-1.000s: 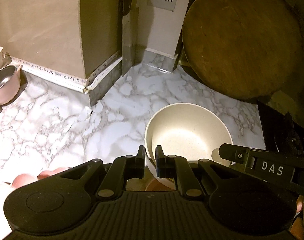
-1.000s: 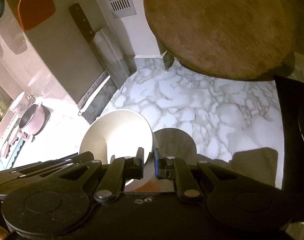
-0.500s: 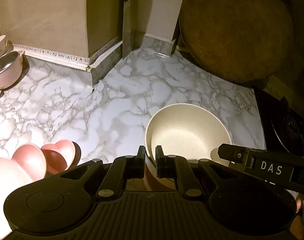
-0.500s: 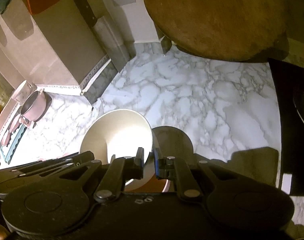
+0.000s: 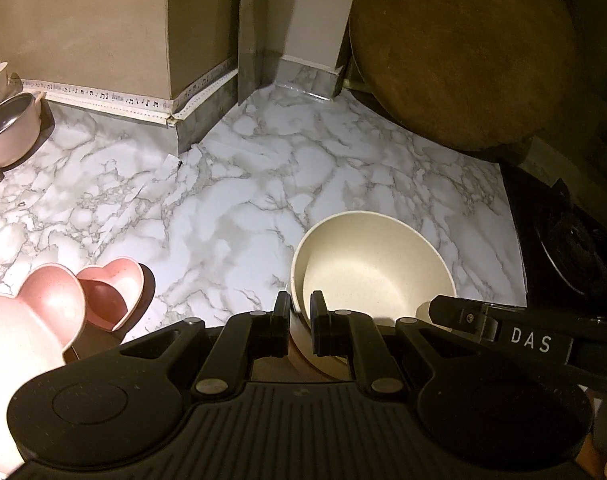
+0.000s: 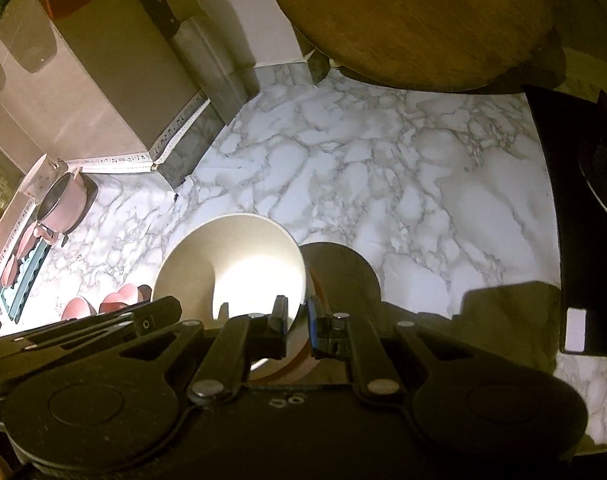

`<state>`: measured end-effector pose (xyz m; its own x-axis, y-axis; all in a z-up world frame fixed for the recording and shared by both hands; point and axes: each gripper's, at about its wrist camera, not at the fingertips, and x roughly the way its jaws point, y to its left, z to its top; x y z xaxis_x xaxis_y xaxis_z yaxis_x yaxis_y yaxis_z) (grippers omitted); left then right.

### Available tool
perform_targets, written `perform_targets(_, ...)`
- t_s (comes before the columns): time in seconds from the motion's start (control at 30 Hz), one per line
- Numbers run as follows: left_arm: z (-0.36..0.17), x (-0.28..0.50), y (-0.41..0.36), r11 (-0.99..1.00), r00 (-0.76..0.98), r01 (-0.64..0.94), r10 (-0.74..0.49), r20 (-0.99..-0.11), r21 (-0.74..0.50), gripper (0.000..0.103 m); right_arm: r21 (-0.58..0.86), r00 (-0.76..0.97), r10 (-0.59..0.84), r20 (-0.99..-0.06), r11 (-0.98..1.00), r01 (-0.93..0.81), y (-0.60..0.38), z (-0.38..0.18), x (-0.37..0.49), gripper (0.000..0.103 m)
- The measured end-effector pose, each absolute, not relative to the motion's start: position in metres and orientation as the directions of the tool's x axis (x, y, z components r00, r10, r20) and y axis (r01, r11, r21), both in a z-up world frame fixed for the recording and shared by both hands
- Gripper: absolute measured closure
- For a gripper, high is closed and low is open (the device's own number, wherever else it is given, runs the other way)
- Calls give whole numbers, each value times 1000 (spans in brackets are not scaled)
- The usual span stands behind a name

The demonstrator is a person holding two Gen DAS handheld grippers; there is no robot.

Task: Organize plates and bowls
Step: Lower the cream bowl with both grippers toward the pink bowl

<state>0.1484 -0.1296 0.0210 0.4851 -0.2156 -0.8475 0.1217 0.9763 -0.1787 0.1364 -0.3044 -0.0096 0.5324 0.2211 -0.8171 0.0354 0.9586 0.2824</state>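
We are holding one round cream-coloured bowl (image 5: 373, 268) between us, both tools pinching its rim: the left gripper (image 5: 300, 322) is clamped tight on the near-left edge, one pad inside the wall and one outside, and the right gripper (image 6: 299, 322) is nipped down the same way on the right edge. Each set of jaws is standing nearly closed, with only the thin bowl wall between the pads. We judge the two-sided hold is keeping the bowl level and stopping it swinging, since a single rim pinch would let it tip.

The bowl is hanging over the marble-patterned white and grey counter (image 5: 231, 208); in the right wrist view its round shadow (image 6: 343, 276) is lying apart from it on the stone, so we are taking it as not yet set down, though an orange-brown base is showing under it and we cannot tell what that is.

To the left, two pink heart-shaped dishes (image 5: 111, 292) are sitting nested against each other on the counter, the likely group we are sorting toward. Further back a pink saucepan with a steel inside (image 5: 11, 128) is standing by the beige tiled wall. A large round wooden board (image 5: 463, 52) is leaning in the corner, a cleaver with a dark handle (image 6: 183, 36) is hanging on the wall, and a black hob (image 6: 575, 200) is edging the counter on the right
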Motion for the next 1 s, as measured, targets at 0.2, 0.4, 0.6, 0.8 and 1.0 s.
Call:
perform_targets(0.2,16,148,-131,976,480,124,-215,-851,-177,94,284,534,221,-816,958,37,-305,-11,136,94)
perform_targets(0.4,9,149,-130,977,463,118,-212,-861,-177,94,285,531,222,-817,958,38,-305,-12,137,94)
perform_targets(0.6,8,150,-130,976,457,121,-217,-863,-181,94,288,526,226,-820,957,37,-305,-13,139,91)
perform_targets(0.8,8,150,-127,974,452,123,-227,-862,-192,94,286,528,231,-817,958,24,-302,-11,138,85)
perform_targets(1.0,11,149,-127,971,451,128,-237,-861,-201,93,277,546,226,-807,961,12,-299,-3,136,80)
